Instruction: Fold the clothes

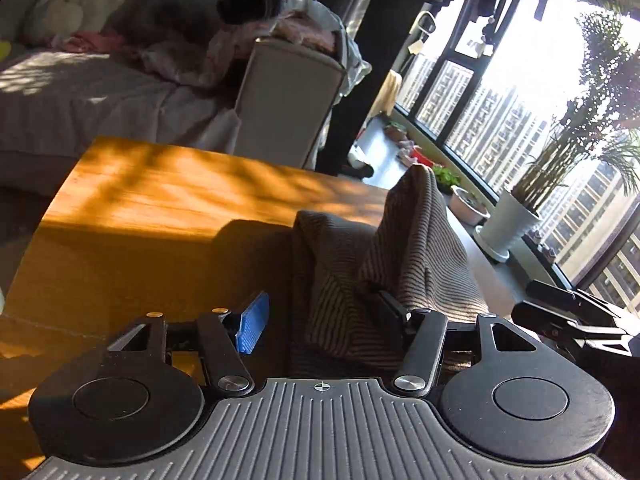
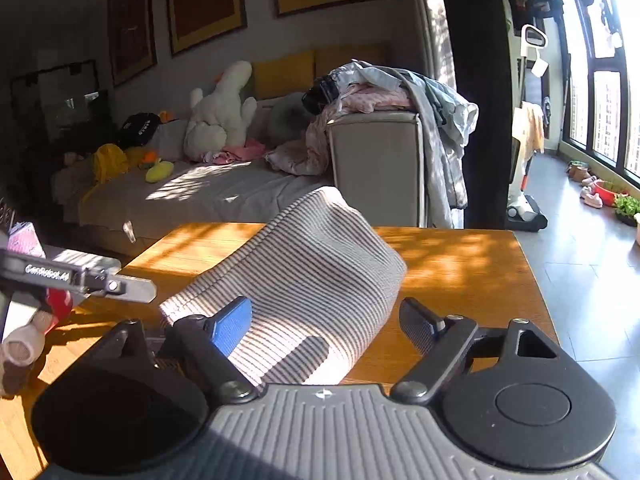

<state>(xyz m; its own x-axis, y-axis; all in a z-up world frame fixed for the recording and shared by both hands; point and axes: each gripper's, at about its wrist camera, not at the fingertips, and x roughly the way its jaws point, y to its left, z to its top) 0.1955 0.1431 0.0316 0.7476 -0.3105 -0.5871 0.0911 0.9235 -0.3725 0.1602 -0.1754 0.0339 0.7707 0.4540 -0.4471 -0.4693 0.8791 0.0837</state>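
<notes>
The striped cloth (image 2: 304, 264) sits bunched up on the wooden surface (image 2: 460, 264), near its front edge. Its long side runs from the front left up toward the back right, and one end humps up toward the sofa (image 2: 180, 196). In the left view a corner of it sticks up like a tent.

The left gripper (image 1: 320, 316) has its fingers (image 1: 252, 322) spread, with cloth between them, not squeezed. The right gripper (image 2: 328, 326) is spread wide too, cloth lying loose between its fingers (image 2: 232, 326).
</notes>
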